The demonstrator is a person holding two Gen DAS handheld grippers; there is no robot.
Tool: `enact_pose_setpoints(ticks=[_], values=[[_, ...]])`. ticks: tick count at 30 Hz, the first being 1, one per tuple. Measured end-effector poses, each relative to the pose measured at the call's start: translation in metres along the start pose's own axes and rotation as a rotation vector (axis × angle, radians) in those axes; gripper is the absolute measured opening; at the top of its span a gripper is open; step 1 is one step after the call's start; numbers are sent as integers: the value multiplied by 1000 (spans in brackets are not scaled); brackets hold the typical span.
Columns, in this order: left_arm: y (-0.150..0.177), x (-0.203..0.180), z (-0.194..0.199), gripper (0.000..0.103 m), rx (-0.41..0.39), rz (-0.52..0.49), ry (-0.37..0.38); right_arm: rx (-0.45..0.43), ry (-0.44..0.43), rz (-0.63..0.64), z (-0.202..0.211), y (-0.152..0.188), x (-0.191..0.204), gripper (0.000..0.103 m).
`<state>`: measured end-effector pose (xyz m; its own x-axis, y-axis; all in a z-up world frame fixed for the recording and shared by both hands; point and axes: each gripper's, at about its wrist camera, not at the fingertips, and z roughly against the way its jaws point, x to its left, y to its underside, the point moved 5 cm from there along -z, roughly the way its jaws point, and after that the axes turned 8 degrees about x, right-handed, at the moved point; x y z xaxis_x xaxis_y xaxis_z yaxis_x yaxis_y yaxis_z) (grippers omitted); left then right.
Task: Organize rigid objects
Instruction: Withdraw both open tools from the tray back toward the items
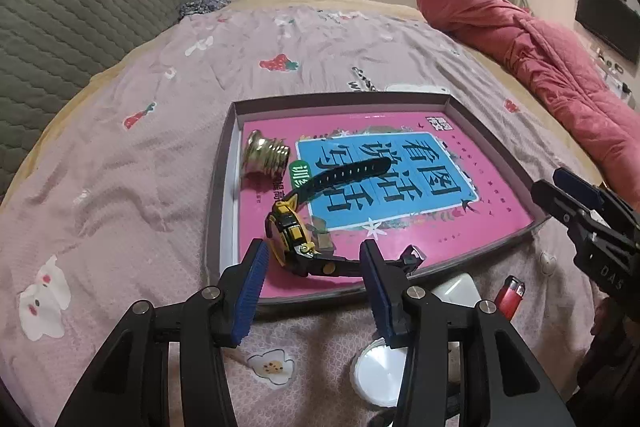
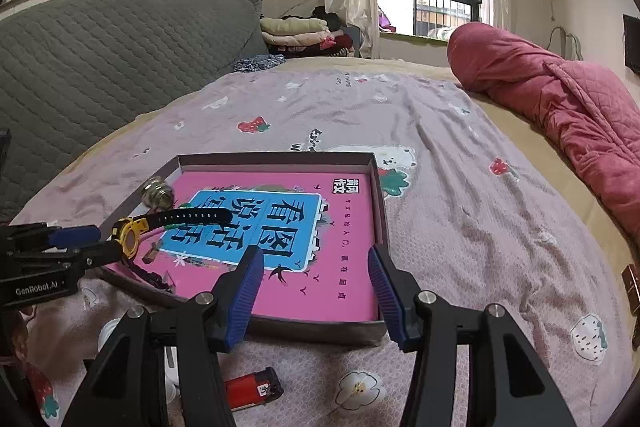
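Holding our left gripper [image 1: 314,277] open at the bottom of the frame, we see the yellow-black watch [image 1: 298,231] just beyond its fingers — lying inside the shallow box [image 1: 218,187], on the pink book [image 1: 460,227]. A brass fitting [image 1: 266,157] stands further left. Our right gripper [image 2: 316,287] is open too, empty; a red lighter [image 2: 248,389] lies below it on the bedsheet [image 2: 460,155].

Both hand-held grippers: matte black frames w/ silver screws, ribbed blue pads [image 1: 250,291]. Left hand-held gripper [image 2: 86,245] marked "GenRobot.AI"; right hand-held gripper [image 1: 560,193] shows "DAS".
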<state>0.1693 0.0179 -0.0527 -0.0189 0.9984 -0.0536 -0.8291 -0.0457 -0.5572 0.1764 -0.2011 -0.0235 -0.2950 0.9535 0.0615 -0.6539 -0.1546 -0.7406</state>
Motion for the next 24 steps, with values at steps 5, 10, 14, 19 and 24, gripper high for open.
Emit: enact_pose_setpoints(ticks=[5,10,14,19,24], values=[[0,1,8,57,-12,5,-5,-12,-9,28,8,1,7,54],[4,0,17,60,-18,5,15,-18,-21,47,18,6,14,54],[8,-5,25,62,-25,-10,19,-17,-23,58,23,8,17,54],[13,-10,33,62,-32,-26,25,-13,-26,59,28,12,18,54],[18,-11,38,62,-25,-31,31,-9,-25,60,34,15,19,54]])
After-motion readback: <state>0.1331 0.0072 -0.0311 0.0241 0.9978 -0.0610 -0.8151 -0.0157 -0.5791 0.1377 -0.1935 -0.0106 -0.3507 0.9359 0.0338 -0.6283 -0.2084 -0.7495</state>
